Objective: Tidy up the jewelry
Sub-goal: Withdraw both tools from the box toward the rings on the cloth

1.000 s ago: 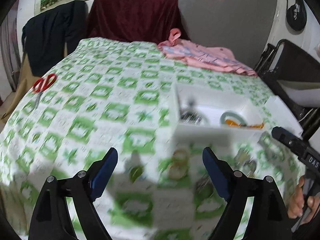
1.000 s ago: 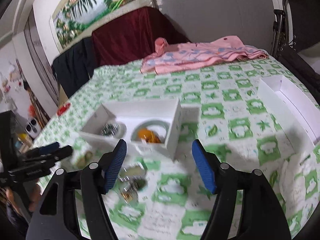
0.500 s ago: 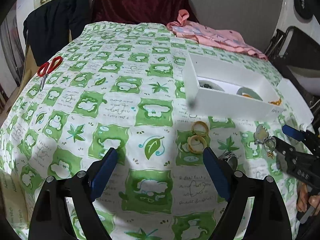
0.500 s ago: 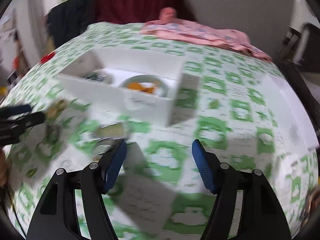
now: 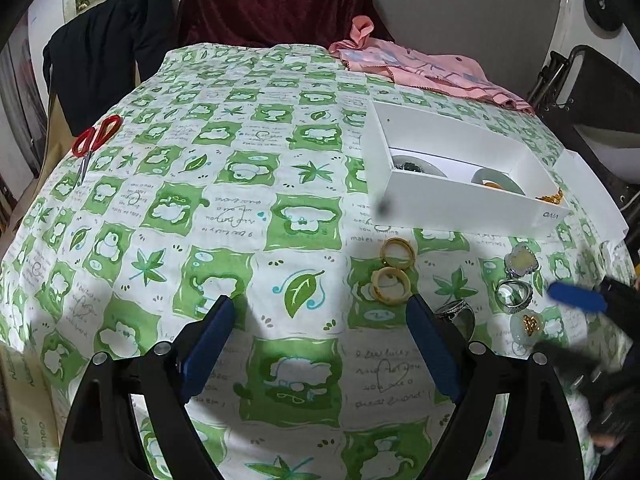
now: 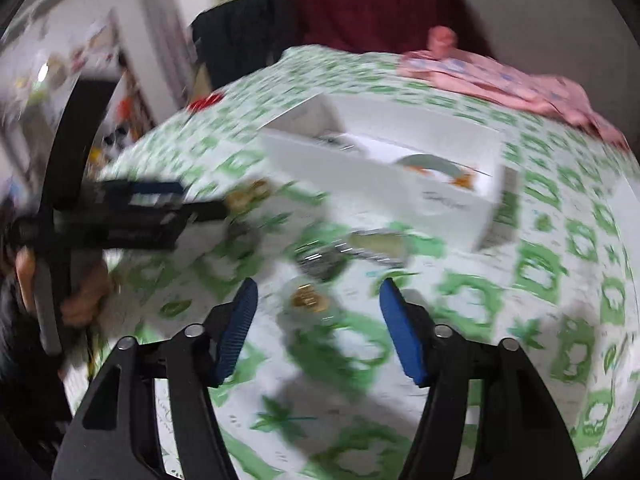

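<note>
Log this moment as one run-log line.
left gripper: open, empty | right gripper: open, above pale gold-centred pendant | two yellow rings: on cloth, outside white box

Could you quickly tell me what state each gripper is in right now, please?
Left gripper: open, holding nothing, above the green-and-white patterned tablecloth.
Right gripper: open, holding nothing, over a pale round pendant with gold centre.

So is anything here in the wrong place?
Yes. Several pieces lie loose on the tablecloth outside the white box: two yellow rings, a dark ring and three pendants. Red scissors sit far off, alone.
</note>
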Available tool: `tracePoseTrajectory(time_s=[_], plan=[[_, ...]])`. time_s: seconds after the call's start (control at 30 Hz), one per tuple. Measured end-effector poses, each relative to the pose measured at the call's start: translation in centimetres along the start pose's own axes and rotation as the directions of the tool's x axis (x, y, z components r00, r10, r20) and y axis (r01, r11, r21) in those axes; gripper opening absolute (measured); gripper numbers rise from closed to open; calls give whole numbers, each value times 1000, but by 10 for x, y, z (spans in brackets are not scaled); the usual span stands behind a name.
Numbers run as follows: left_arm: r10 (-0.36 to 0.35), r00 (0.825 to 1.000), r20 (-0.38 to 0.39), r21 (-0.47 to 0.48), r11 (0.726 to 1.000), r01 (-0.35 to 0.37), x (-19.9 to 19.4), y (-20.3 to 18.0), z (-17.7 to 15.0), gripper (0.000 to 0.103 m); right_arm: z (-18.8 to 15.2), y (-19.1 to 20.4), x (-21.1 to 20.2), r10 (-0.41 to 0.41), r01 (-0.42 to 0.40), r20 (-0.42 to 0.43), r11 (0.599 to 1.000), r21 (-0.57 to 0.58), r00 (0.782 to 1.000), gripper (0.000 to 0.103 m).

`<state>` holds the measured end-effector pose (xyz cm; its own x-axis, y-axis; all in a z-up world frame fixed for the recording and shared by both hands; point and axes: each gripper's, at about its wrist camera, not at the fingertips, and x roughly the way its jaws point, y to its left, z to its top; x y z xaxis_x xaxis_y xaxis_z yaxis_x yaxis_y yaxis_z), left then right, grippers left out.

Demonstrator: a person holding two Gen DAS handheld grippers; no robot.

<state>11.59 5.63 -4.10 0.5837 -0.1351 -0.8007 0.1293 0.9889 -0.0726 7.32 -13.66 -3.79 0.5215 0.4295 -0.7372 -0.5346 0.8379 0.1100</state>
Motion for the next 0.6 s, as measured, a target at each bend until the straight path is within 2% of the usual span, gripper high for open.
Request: tracePoseTrajectory(time_s=[0.1, 0.23, 0.3, 0.37, 0.47, 0.6], plan=[[-1, 1000, 1, 0, 1000, 1, 0, 1, 0, 86, 0, 4, 3, -39, 39, -18, 999, -15, 999, 31], [-21, 1000, 10, 15, 1000, 21, -2, -2, 0, 86, -3, -12, -1, -60, 60, -17, 998, 29, 998, 31], [-56, 998, 18, 41, 998, 56, -6, -8, -1, 86, -6, -14, -4, -70, 71, -22, 997, 20, 997, 31], [-93, 995, 29, 94, 991, 90, -10, -19, -4, 86, -11, -16, -9, -70, 71, -21, 997, 13, 997, 31], [-116, 992, 48, 173, 979, 106, -16, -36, -9, 86, -11, -24, -16, -41, 40, 13, 998, 55, 999, 39], [-151, 987, 57, 260, 957, 131, -19, -56, -16, 84, -5, -26, -24, -59, 53, 72, 995, 80, 996, 39]])
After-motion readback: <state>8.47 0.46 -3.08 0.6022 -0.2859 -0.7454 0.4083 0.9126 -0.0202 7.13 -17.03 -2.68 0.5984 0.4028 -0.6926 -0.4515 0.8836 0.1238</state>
